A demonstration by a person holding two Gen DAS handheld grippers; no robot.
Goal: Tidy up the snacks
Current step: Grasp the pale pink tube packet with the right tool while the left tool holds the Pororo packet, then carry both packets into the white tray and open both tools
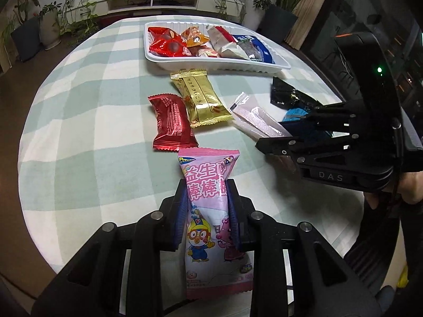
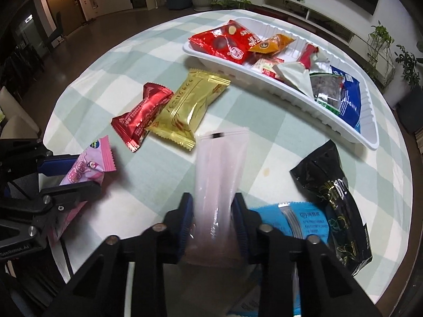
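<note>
While the left gripper (image 1: 207, 206) clamps the pink packet (image 1: 211, 211) between its blue pads above the checked tablecloth (image 1: 92, 121), the right gripper (image 2: 214, 222) pinches the pale translucent sachet (image 2: 220, 169). The pink packet shows Chinese characters and cartoon figures. "DAS" reads on the right gripper's body. Only the right view shows the light-blue packet (image 2: 298, 219) clearly.

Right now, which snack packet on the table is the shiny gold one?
The gold packet lies just in front of the white tray, touching the dark red packet beside it. No other loose packet is gold.
</note>
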